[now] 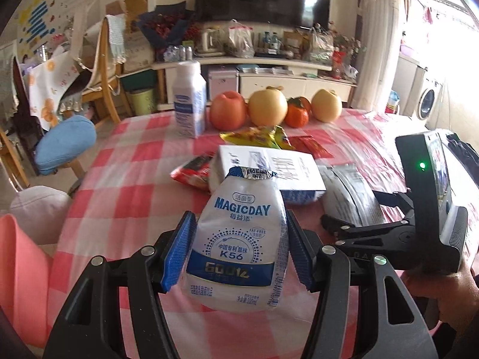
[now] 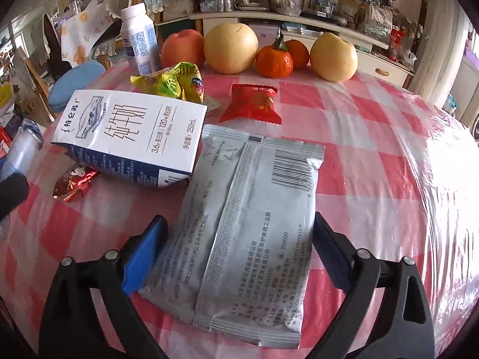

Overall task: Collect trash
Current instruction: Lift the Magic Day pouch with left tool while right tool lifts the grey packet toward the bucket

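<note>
Holding bottle [image 1: 239, 239] clamped in left gripper [image 1: 239, 254], clear above table [image 1: 119, 161] for binning. Right gripper [image 2: 239, 257] open, straddling silver pouch [image 2: 248, 209] flat on table, ready to pinch.

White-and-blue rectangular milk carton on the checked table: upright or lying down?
Lying down: the white-and-blue rectangular milk carton rests on a broad face, printed panel up.

Both wrist views close, angled down, sharing milk carton [image 1: 271, 166] [image 2: 131, 133]
</note>
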Available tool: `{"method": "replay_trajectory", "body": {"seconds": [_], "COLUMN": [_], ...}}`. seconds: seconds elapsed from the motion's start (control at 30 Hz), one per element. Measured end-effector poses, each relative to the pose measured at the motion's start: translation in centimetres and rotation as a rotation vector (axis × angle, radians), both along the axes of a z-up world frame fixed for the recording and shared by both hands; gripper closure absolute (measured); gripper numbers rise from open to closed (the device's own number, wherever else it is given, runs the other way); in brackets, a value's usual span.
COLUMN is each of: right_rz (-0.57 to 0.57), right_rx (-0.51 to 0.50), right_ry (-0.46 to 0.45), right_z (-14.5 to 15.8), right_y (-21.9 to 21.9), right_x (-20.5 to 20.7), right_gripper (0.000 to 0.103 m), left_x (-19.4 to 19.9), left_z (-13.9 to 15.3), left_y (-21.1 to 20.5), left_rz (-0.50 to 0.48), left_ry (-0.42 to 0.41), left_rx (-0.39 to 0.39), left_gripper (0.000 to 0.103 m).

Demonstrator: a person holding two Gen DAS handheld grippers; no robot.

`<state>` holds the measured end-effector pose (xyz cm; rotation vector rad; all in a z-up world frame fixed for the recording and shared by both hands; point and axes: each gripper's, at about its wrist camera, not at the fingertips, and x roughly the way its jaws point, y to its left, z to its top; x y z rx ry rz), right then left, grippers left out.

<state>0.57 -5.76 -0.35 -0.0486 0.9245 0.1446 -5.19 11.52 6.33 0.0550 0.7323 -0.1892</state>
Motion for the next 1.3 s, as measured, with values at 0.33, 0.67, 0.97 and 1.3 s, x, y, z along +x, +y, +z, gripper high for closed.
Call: {"method": "replay_trajectory", "body": {"seconds": [0.33,0.67,0.97,1.3], "right_rz": [0.019,0.002,-0.003,0.121], "right_rx": [0.021,0.029,0.079,0.148], "right_ry": [-0.026,-0.085,-0.152,-0.176], "right_z": [0.5,2.4,6.0,9.2], "right_y": [-0.8,-0.9,-0.2,5.4], "right_x": [-0.8,-2.9,-4.6,-6.3], "right_gripper": [0.028,0.029,0.029,0.029], "left_x": [-0.2,-0.7,-1.0,-1.8], "left_z": [1.2,3.0,4.4,5.3], "left_y": [2.1,5.1,8.6,12.4], "left_rz": [0.080,0.164,0.255,0.363], "left_ry": [-0.046,-0.091,-0.123,-0.146], "left_rx": [0.025,0.013,0.001,0.003], "left_gripper": [0.042,0.042,0.042,0.042]}}
